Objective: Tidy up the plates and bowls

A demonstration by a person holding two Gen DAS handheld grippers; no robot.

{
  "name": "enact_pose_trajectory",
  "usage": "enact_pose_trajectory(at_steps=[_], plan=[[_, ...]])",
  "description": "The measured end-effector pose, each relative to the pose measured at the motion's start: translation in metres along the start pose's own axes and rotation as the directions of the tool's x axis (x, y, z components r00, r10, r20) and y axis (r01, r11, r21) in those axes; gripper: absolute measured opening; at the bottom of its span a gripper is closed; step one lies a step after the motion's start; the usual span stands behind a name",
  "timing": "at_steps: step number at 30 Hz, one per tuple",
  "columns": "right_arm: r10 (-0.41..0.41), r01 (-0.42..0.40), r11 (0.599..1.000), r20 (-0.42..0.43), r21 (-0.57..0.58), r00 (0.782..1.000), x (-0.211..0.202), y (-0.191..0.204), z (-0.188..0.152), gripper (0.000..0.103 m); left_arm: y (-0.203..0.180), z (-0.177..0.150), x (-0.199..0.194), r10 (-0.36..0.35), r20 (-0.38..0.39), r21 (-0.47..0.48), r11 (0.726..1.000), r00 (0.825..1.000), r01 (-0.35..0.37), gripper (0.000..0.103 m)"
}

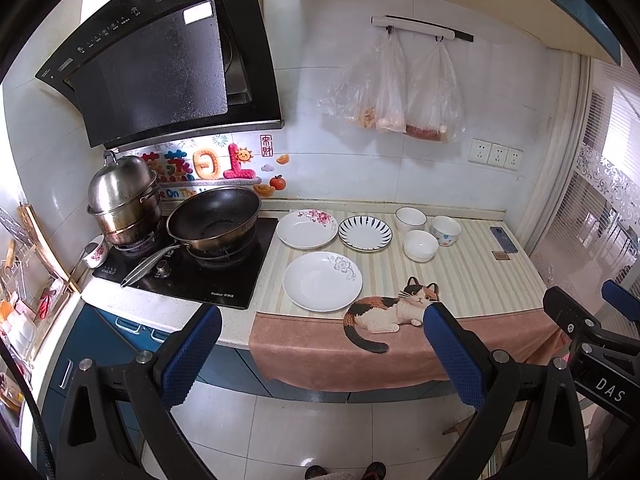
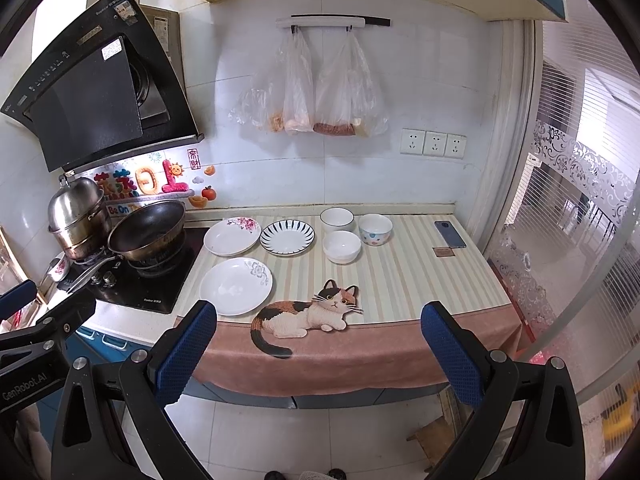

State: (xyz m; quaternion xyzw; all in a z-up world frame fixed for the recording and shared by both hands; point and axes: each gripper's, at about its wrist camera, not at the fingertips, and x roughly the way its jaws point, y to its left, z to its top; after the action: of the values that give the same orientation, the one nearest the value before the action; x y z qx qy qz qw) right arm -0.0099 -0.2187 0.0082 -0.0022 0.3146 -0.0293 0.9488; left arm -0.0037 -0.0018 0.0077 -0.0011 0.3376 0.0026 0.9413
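Beyond both grippers' spread fingers [image 1: 192, 354], plates [image 1: 322, 281] and bowls [image 1: 420, 245] lie untouched.

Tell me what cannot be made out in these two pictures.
- Steamer pot contents: lid covers them, both views.
- Hanging plastic bags contents: too blurred to name.
- Small bowl by the stove: partly cut off behind a utensil.
- Phone screen: too small.

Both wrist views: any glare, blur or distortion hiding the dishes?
Left wrist view: strong fisheye bending, yet the white plate with grey flower is sharp; window at right is blown out. Right wrist view: same curvature, the blue-striped plate clear, daylight overexposed at right.
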Motion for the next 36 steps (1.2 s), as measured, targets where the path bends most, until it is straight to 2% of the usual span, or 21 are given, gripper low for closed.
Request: enact_pose_trajectory(at_steps=[36], plan=[[-0.003,0.003,1.0,0.001,0.012,1.0,0.0093,-0.0026,-0.0033,0.103,0.0007,0.0022,0.0041,-0.003,0.0,-0.003,1.0,1.0,0.003,0.103]])
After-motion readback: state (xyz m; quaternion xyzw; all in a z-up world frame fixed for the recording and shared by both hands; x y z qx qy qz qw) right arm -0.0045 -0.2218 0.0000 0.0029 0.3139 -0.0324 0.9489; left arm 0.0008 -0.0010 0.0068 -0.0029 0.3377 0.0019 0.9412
